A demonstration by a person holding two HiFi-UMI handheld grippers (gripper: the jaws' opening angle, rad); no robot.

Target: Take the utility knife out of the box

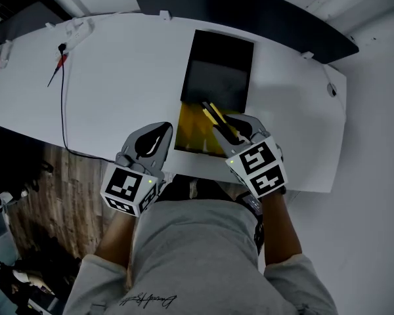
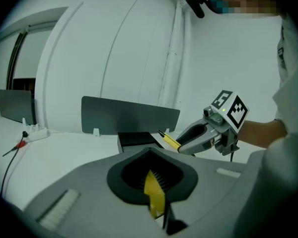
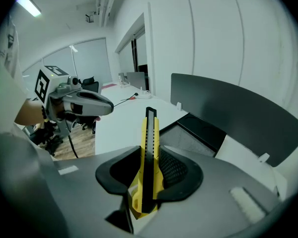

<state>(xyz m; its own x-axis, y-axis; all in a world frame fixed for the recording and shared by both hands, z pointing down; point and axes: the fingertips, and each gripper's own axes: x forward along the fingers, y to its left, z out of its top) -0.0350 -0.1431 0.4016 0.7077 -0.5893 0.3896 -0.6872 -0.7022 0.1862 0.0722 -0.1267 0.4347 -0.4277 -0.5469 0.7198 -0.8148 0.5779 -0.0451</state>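
A black box (image 1: 220,77) lies open on the white table (image 1: 118,84), its yellow flap (image 1: 189,128) folded toward me. The yellow and black utility knife (image 1: 215,117) is lifted above that flap, with my right gripper (image 1: 227,127) shut on its handle end. In the right gripper view the knife (image 3: 149,148) stands up between the jaws, over the box (image 3: 203,130). At the flap's left edge my left gripper (image 1: 159,136) is shut on a yellow strip (image 2: 154,195), seemingly the flap's edge. The left gripper view shows the right gripper (image 2: 181,142) carrying the knife (image 2: 169,139).
A black cable with a red-tipped tool (image 1: 58,63) and a white power strip (image 1: 79,28) lie at the table's far left. A dark divider panel (image 1: 249,5) runs along the back edge. Wood floor (image 1: 65,195) shows below the table's near edge.
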